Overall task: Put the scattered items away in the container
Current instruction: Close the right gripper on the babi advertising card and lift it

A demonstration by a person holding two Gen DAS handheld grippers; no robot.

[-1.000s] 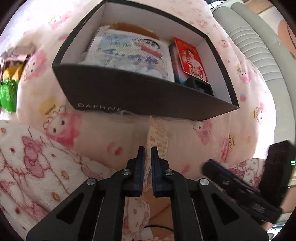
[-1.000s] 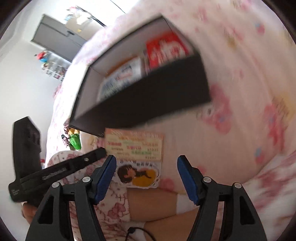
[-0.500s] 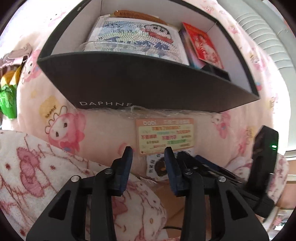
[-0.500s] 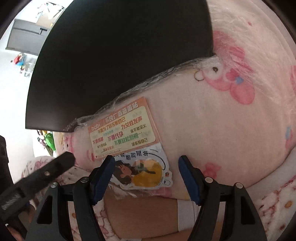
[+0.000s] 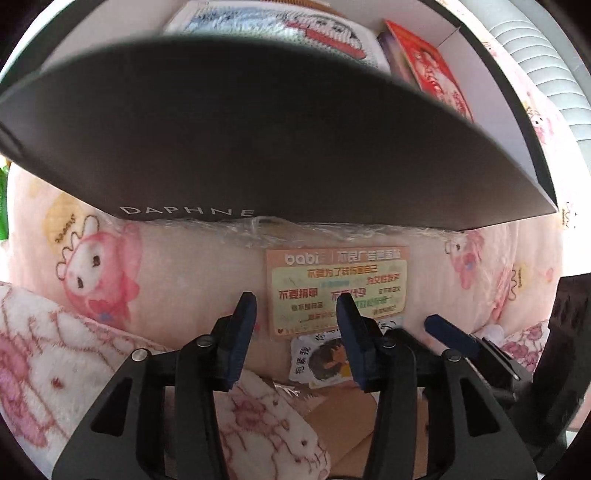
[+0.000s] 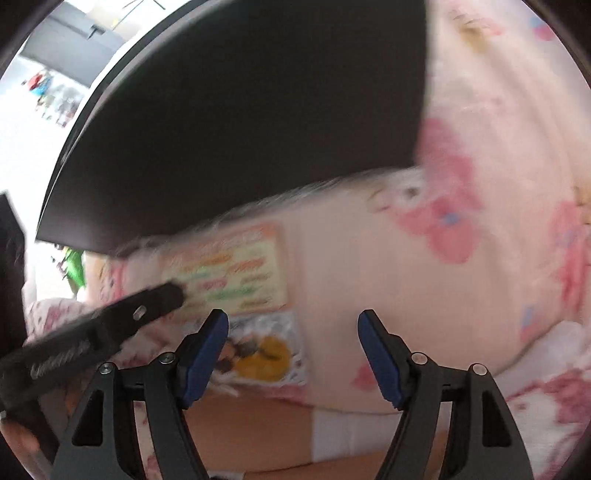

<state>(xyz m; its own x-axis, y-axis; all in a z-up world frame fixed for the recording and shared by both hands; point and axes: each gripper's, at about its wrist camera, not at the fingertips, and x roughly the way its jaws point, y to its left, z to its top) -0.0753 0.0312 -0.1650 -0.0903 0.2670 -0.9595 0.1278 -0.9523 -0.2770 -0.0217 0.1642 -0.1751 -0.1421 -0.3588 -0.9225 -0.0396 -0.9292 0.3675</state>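
The clear sticker packet [image 5: 334, 295] is lying flat on the pink printed bedding [image 5: 177, 273], just ahead of both tools and touching the near wall of the black box [image 5: 258, 147], probably because it is too limp to stand and is not yet over the wall. The left hand-held gripper [image 5: 295, 325] is opening its jaws; the packet is showing past them, ungripped. The right hand-held gripper [image 6: 291, 350] is spreading to its widest, holding nothing, the packet off its left fingertip. The left view is showing what the right is missing: the box's contents beyond the wall, a cartoon-printed pack [image 5: 280, 29] and a red card [image 5: 432, 74]. The right view is blurring but showing the left tool's arm [image 6: 110, 325] crossing beside it.
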